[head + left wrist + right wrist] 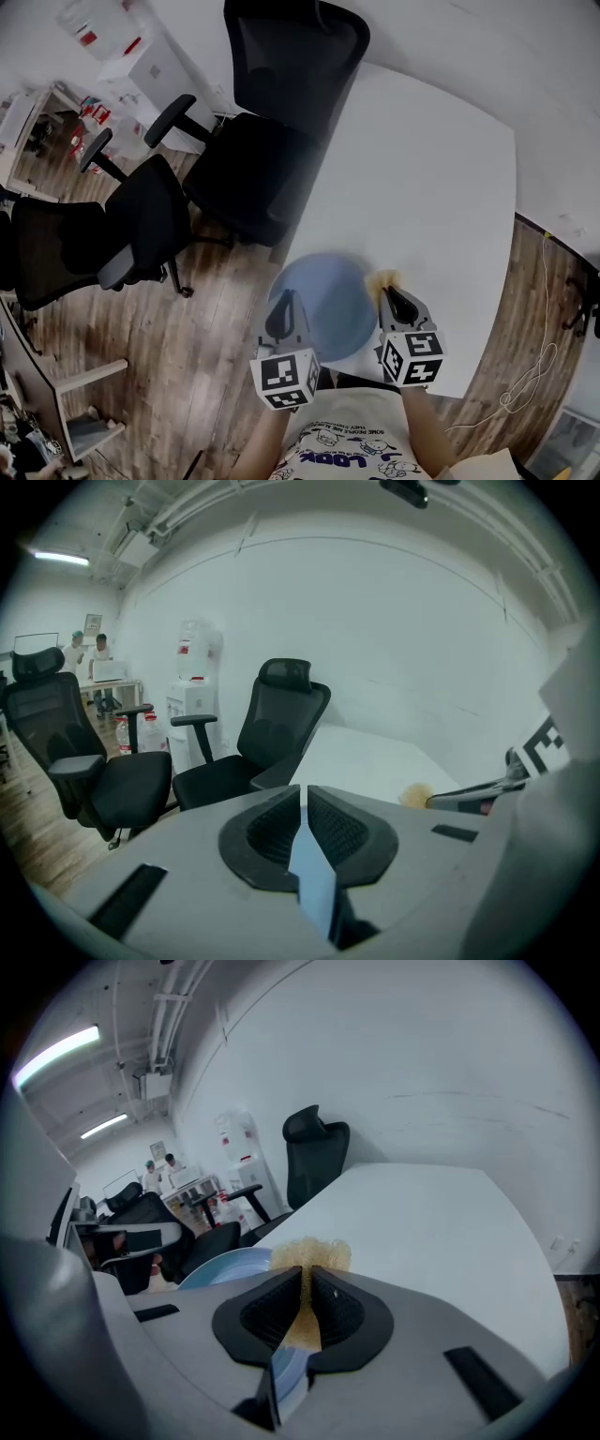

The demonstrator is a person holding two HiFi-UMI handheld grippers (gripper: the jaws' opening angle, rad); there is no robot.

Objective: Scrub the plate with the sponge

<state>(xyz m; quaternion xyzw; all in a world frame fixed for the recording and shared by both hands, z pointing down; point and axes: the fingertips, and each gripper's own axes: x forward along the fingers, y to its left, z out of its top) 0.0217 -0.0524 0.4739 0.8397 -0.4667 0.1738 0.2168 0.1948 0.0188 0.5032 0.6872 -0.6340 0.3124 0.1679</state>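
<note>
1. Left gripper [284, 309], lower centre of the head view: jaws closed on the near-left rim of the plate [323, 298]. In the left gripper view a thin blue edge shows pinched between the pads.
2. Right gripper [396, 302], lower right of centre: jaws clamped on the sponge [384, 279], whose yellow-tan tuft protrudes past the jaw tips.
3. Plate: pale blue and round, at the near-left edge of the white tabletop [422, 187], partly overhanging the wooden floor [187, 356].
4. Sponge: just beside the plate's right rim; contact cannot be judged.
5. Black office chairs [262, 159]: upper left, beside the tabletop.
</note>
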